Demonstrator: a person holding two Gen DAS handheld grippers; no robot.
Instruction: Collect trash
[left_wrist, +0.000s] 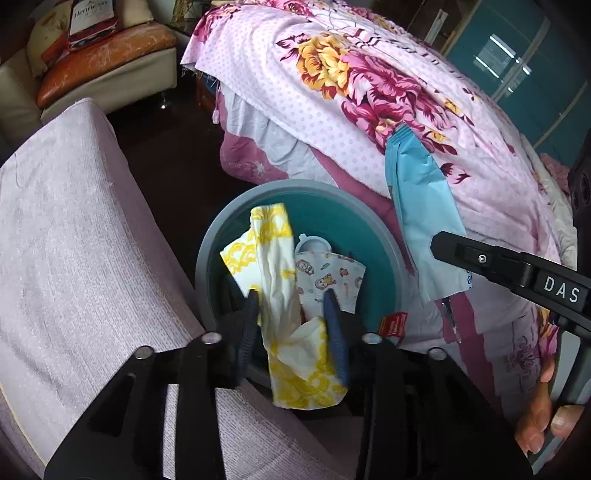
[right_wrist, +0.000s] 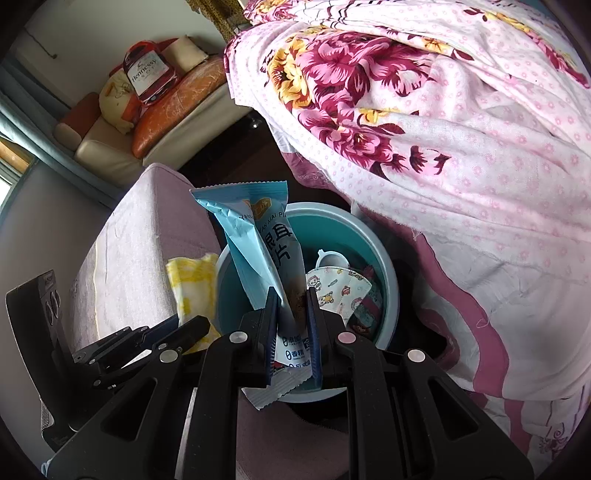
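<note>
A round bin with a grey rim (left_wrist: 258, 188) and a teal inside stands below both grippers; its rim (right_wrist: 391, 280) also shows in the right wrist view. My left gripper (left_wrist: 291, 306) hangs over it, jaws apart, with a yellow-and-white wrapper (left_wrist: 273, 258) loose between the fingers. That wrapper (right_wrist: 192, 284) shows at the bin's left edge in the right wrist view. My right gripper (right_wrist: 291, 295) is shut on a light blue snack packet (right_wrist: 258, 236), held upright over the bin. In the bin lie a printed face mask (right_wrist: 340, 284) and a white lid (left_wrist: 312, 243).
A floral pink bedspread (left_wrist: 369, 92) drapes down right of the bin. A pale pink cushioned seat (left_wrist: 74, 221) borders its left. A small red packet (left_wrist: 393, 325) lies at the bin's right edge. A sofa with cushions (left_wrist: 110, 55) stands at the back. A hand (left_wrist: 543, 417) grips the right tool.
</note>
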